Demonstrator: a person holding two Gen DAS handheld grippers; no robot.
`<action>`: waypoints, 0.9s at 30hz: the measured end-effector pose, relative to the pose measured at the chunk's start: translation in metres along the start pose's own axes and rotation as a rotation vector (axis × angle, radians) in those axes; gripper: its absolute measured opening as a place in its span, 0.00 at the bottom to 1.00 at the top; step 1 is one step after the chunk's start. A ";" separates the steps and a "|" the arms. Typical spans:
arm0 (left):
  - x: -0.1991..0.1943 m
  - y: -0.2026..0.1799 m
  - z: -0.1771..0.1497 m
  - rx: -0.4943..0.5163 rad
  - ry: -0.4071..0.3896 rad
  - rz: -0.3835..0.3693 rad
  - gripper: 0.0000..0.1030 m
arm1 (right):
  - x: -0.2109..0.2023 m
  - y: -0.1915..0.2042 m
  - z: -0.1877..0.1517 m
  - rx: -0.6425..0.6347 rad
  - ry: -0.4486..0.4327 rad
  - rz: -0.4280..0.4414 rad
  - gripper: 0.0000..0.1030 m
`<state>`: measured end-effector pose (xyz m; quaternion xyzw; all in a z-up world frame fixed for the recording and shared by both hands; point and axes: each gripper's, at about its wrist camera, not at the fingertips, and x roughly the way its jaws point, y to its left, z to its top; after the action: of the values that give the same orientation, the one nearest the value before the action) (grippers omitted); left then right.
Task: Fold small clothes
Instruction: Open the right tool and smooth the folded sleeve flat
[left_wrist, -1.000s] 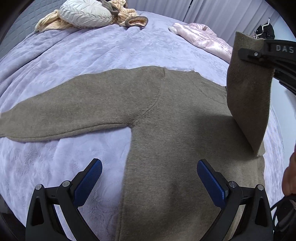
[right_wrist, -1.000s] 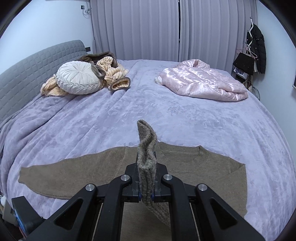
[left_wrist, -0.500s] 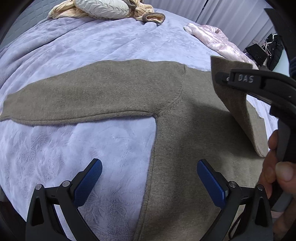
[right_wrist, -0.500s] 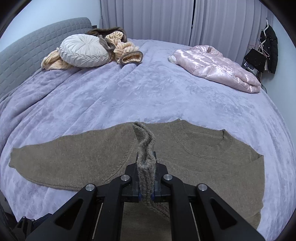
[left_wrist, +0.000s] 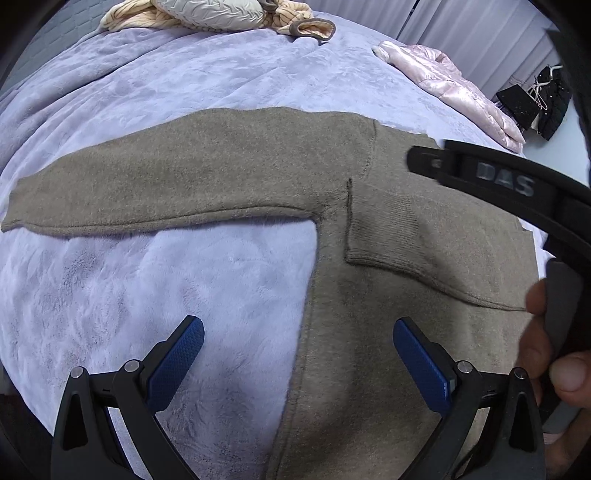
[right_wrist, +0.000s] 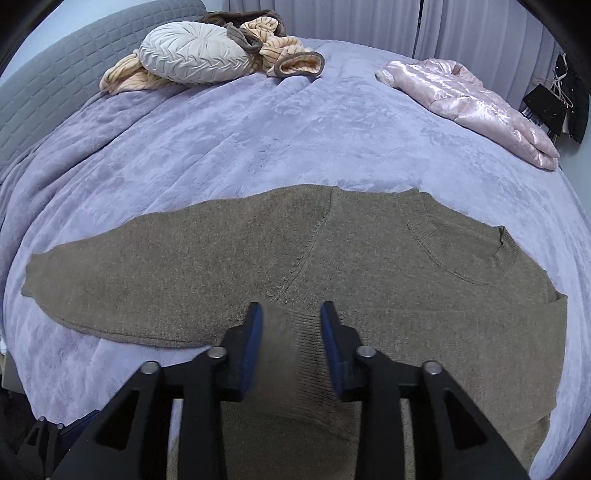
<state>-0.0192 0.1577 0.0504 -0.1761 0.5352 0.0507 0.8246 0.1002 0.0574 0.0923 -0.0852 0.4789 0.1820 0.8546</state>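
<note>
A brown sweater (right_wrist: 369, 258) lies flat near the front edge of the bed (right_wrist: 258, 140), body toward the right corner. One sleeve is laid across the chest, its cuff (left_wrist: 384, 229) resting near the opposite armpit. The other sleeve (left_wrist: 177, 181) stretches out flat toward the bed's left edge.

The right gripper (right_wrist: 291, 332) hangs just above the folded cuff with its jaws parted and nothing pinched between them. The left gripper (left_wrist: 297, 354) is wide open and empty, straddling the sweater's side seam near the front edge.

The risk sits with that folded sleeve. The knit looks soft and fuzzy, so a pad (right_wrist: 251, 339) could snag the cuff as the right gripper lifts, dragging the sleeve back off the chest or skewing the fold line. The plush bedcover may also cling to the knit, so pulling the outstretched sleeve inward could bunch the body beneath. If the left gripper closes where it hovers, it may catch bedcover along with the seam.
</note>
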 end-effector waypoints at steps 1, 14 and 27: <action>0.000 -0.005 0.002 0.008 0.002 -0.005 1.00 | -0.007 -0.004 -0.001 0.000 -0.021 0.002 0.59; 0.044 -0.114 0.034 0.221 0.053 0.002 1.00 | -0.040 -0.173 -0.052 0.239 -0.025 -0.010 0.62; 0.093 -0.145 0.035 0.303 0.085 0.089 1.00 | -0.024 -0.304 -0.131 0.548 -0.012 0.148 0.61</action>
<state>0.0895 0.0248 0.0133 -0.0279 0.5782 -0.0017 0.8154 0.1046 -0.2699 0.0352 0.1851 0.5100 0.1082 0.8330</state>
